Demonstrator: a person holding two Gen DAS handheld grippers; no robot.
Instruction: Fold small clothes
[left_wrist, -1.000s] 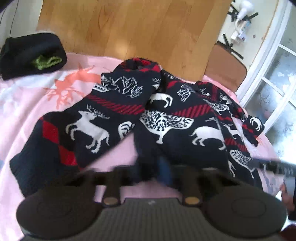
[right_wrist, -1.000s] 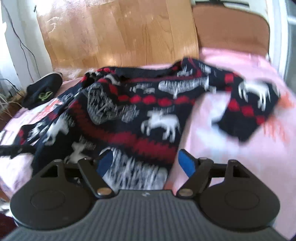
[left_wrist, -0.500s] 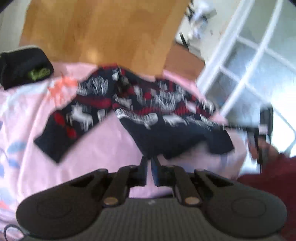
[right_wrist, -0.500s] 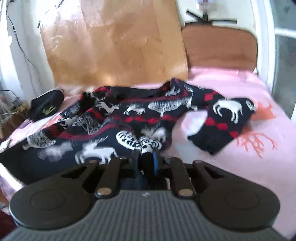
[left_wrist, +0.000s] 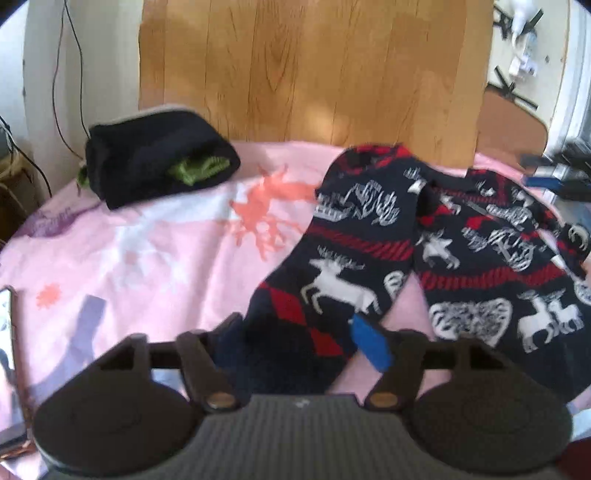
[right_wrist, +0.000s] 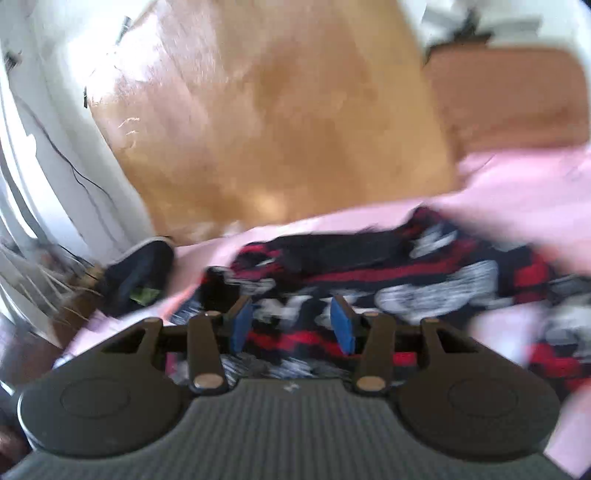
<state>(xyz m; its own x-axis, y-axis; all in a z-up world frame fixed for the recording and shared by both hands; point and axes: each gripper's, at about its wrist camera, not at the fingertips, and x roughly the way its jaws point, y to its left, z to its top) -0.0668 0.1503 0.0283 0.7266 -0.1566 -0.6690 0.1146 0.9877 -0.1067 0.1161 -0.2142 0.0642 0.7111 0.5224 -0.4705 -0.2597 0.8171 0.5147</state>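
A dark knitted sweater (left_wrist: 480, 266) with red stripes and white deer lies spread on the pink sheet (left_wrist: 147, 266). Its left sleeve (left_wrist: 325, 295) runs down toward my left gripper (left_wrist: 295, 339), which is open with the sleeve cuff between its fingers. The right wrist view is blurred: the sweater (right_wrist: 388, 273) lies bunched ahead, and my right gripper (right_wrist: 291, 325) is open just above its near edge. The other gripper shows at the far right of the left wrist view (left_wrist: 554, 177).
A folded black garment with green trim (left_wrist: 155, 162) lies at the back left of the bed, also seen in the right wrist view (right_wrist: 140, 277). A wooden board (left_wrist: 314, 74) stands behind the bed. A brown chair back (right_wrist: 509, 96) is at right. A phone-like object (left_wrist: 7, 332) lies at the left edge.
Both grippers were shut half a second ago and are now open. The left gripper has moved left to the sleeve cuff. The right gripper has let go and swung over the sweater.
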